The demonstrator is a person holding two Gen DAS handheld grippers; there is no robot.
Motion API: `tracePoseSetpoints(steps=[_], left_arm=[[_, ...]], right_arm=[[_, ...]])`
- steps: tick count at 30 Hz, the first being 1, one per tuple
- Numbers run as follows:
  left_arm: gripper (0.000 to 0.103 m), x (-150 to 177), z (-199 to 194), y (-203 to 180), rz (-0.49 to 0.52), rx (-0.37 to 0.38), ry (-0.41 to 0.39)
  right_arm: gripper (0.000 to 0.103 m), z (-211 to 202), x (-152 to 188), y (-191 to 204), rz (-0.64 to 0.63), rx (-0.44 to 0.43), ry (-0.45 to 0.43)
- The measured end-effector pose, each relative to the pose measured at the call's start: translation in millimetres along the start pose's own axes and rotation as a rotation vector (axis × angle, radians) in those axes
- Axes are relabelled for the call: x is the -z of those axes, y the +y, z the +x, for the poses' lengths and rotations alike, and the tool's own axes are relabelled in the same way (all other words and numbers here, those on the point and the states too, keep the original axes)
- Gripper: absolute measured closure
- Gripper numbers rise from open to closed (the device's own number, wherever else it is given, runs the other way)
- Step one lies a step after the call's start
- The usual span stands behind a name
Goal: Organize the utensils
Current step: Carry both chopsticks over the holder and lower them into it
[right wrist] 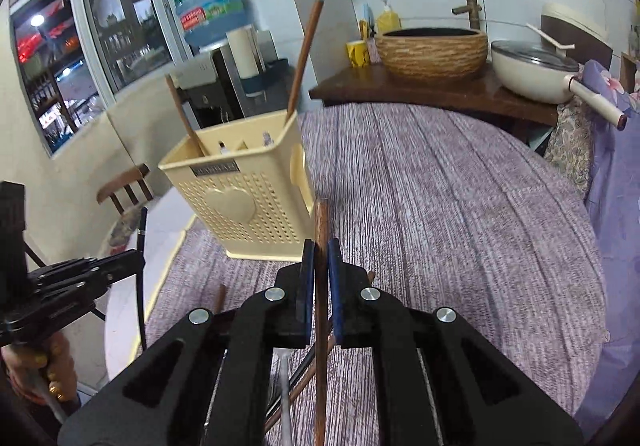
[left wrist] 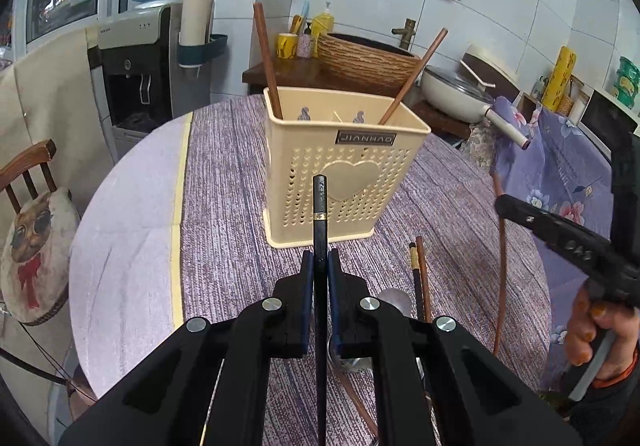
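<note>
Two slim wooden chopsticks [left wrist: 267, 61] lean in perforated cream plastic caddy [left wrist: 344, 181]

The holder [left wrist: 344, 169] is cream plastic, smooth, pierced with small holes. Under it the tablecloth [left wrist: 224, 181] is matt woven cloth. Behind the holder, a glossy wooden counter [right wrist: 440, 93] carries a ribbed, rough-looking basin [right wrist: 432, 49].

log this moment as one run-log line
left hand-held gripper: shut on black chopstick | right hand-held gripper: shut on brown chopstick | utensil holder: two brown chopsticks inside | more chopsticks lie on table
</note>
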State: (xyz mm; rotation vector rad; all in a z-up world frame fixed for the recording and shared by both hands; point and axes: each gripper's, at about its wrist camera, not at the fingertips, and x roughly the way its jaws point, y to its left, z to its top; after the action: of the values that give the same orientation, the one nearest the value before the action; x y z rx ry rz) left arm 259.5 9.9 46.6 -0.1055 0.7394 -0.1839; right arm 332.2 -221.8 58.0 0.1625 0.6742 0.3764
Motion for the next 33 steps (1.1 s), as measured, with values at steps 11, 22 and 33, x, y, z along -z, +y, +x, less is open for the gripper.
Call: tracePoseSetpoints(steps=[11, 22, 33], left_arm=[[0.095, -3.5, -41.4, 3.2, 0.030, -0.022, -0.080], [0.095, -12.3, -60.0, 7.9, 0.030, -0.031, -0.125], [0.095, -51.4, -78.7, 5.8, 0.041, -0.018, -0.174]], right_arm=[[0.095, -66.4, -7.7, -6.0, -0.049, -0.019, -0.049], [0.095, -85.8, -16.9, 5.1, -0.090, -0.037, -0.078], [0.095, -92.6, -62.0, 29.7, -0.108, -0.050, -0.135]])
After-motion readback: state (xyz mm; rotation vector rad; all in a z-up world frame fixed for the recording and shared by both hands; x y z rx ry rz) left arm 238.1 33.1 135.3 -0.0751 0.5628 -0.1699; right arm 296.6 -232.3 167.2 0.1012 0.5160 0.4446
